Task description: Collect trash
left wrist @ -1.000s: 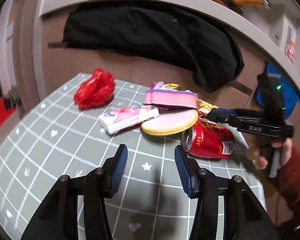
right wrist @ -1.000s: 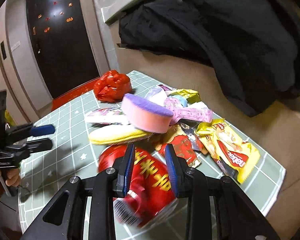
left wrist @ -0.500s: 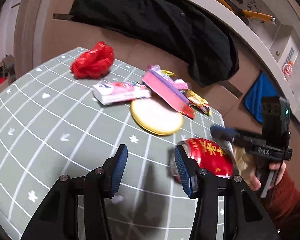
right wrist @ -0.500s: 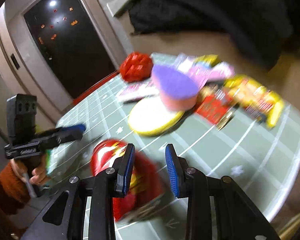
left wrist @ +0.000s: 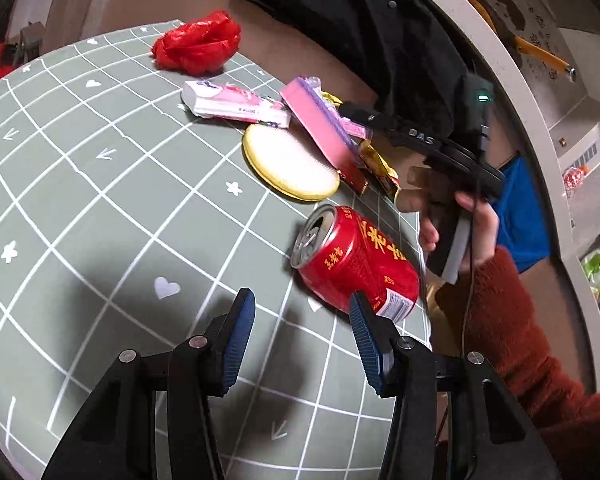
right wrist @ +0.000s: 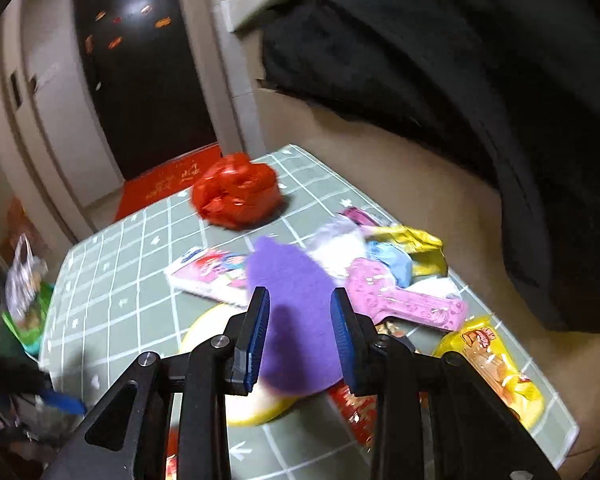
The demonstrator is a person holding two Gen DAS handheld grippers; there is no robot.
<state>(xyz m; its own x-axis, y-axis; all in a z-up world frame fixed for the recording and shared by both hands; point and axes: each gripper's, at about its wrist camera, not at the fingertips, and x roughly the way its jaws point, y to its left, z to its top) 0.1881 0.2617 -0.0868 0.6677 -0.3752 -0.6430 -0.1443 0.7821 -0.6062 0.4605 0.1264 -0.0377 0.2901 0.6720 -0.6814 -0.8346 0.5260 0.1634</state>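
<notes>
A red drink can lies on its side on the green grid table mat, free of any gripper. My left gripper is open, its right fingertip beside the can's base. My right gripper is open above the pile, with the purple-topped pink sponge behind its gap; it also shows in the left wrist view. The pile holds a yellow round pad, a pink tissue pack, snack wrappers and a pink toy. A red plastic bag lies at the far end.
A black jacket hangs over the tan sofa back behind the table. A dark door and red doormat are at far left. A bag of rubbish sits beyond the table's left edge. The table's right edge is close to the can.
My right gripper has let go of the red can, which now lies on the mat, and has moved back over the sponge and pile. My left gripper has moved in beside the can.
</notes>
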